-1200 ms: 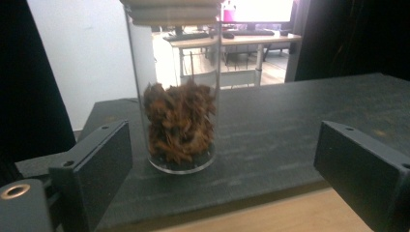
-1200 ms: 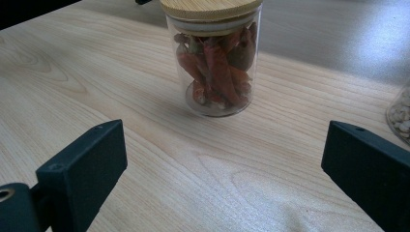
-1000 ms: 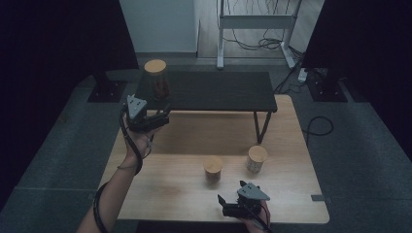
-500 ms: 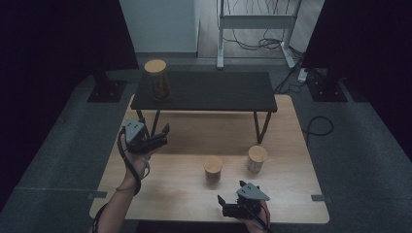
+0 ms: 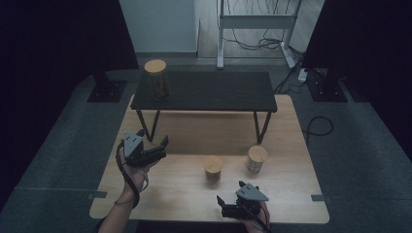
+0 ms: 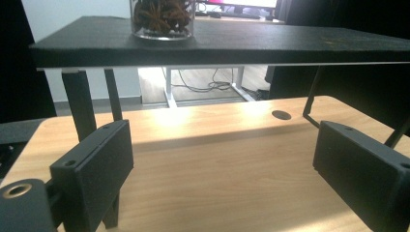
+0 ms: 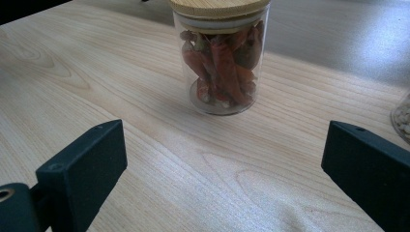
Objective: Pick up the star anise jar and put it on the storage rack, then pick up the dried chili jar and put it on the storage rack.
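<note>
High view: dim and small in detail. Left gripper [image 5: 154,147] held over the left part of the pale wooden table [image 5: 291,160], jaws spread, nothing between them. Right gripper [image 5: 228,208] low at the near edge, pointing left, its jaw gap hard to judge under the grey three-cornered plate. Chilli jar [image 5: 213,168] standing mid-table, just ahead of the right gripper and apart from it; a second bamboo-lidded jar [image 5: 257,158] just beside it to the right, contents too small to read. A taller jar [image 5: 158,79] at the left end of the matt black bench [image 5: 218,92] that stands across the far half of the table. Surroundings lost in darkness.

Left gripper view: two blocky black jaws wide apart over bare wood grain. Bench top seen edge-on, rough and matt, slim black legs beneath. Only the base of the glass star anise jar [image 6: 163,19] visible, its top cut off by the frame; dark star-shaped pods inside, unreadable from above.

Right gripper view: jaws wide apart, empty. Chilli jar [image 7: 221,55] ahead on the table, clear cylindrical glass, dried red chillies inside, bamboo lid clipped by the top edge. Sliver of the second jar [image 7: 402,118] at the right edge, pale contents, otherwise cut off.
</note>
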